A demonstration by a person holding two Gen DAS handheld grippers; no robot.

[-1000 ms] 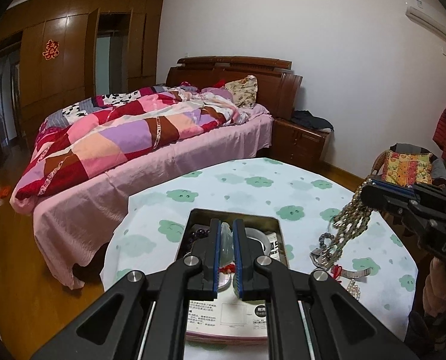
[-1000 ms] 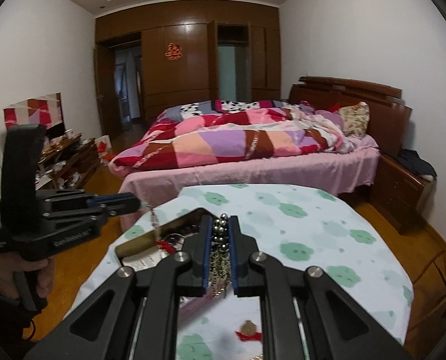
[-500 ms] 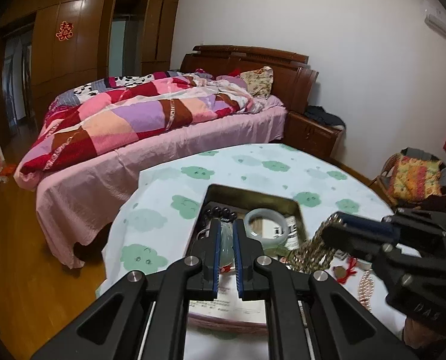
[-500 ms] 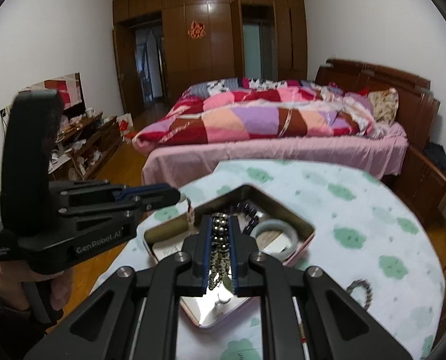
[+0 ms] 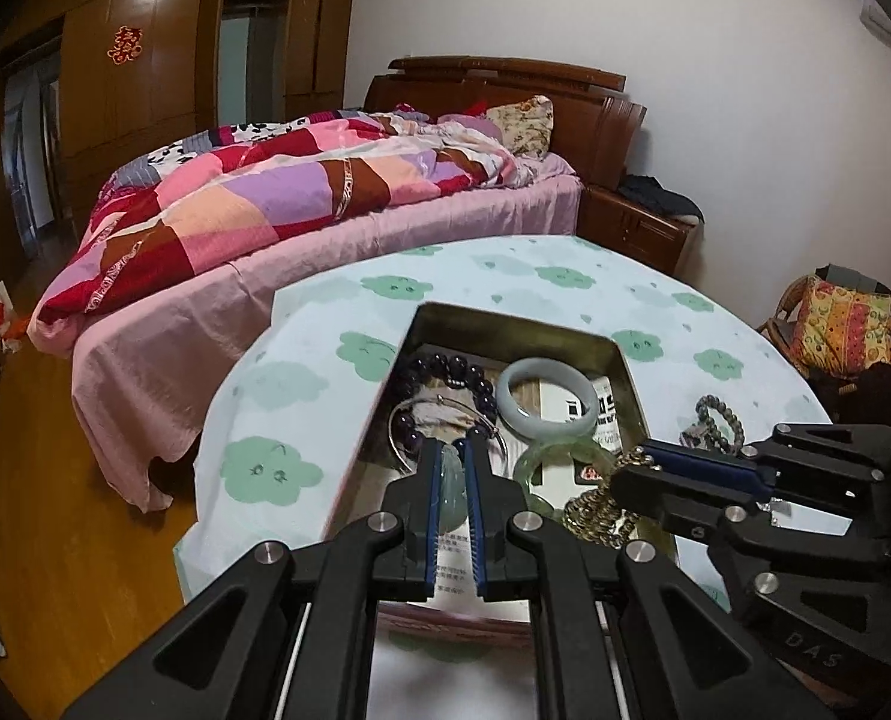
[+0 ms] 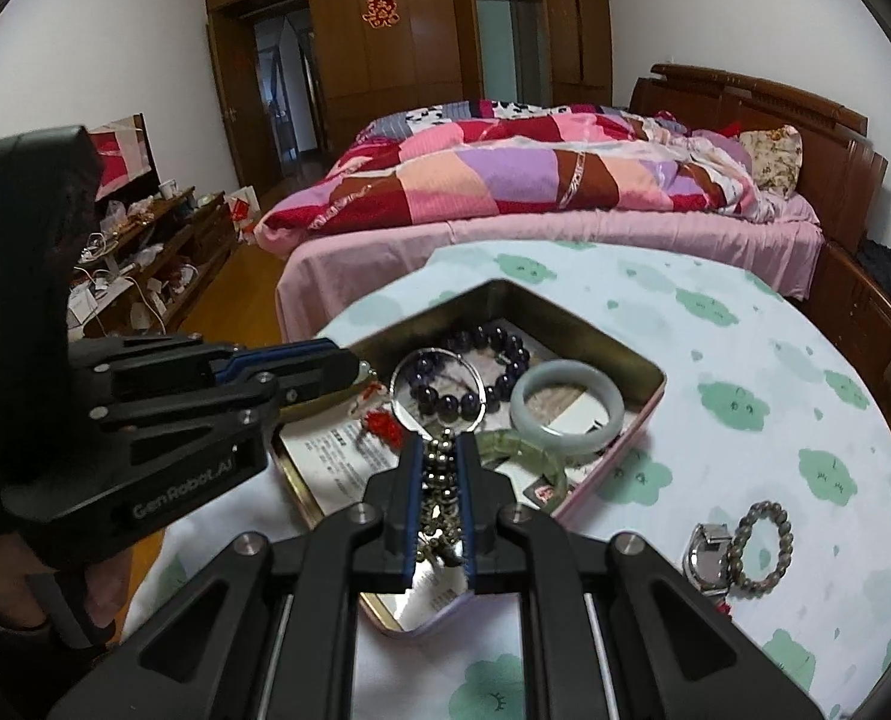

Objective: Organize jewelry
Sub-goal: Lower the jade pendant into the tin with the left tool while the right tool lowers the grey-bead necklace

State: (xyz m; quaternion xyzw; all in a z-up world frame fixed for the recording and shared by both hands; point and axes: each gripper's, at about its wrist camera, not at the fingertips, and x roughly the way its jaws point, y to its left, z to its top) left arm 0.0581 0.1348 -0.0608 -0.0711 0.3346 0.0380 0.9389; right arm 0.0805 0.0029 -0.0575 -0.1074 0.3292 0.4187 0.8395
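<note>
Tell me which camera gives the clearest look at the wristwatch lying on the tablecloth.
The right wrist view: the wristwatch lies in plain sight beside the grey bead bracelet, outside the tin. In the left wrist view only a sliver shows behind the right gripper.

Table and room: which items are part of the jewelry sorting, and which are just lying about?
Job:
tin
pale bangle
dark bead bracelet
green bracelet
pendant in left gripper
chain in right gripper
watch
grey bead bracelet

Lying about:
bed
quilt
cushion
</note>
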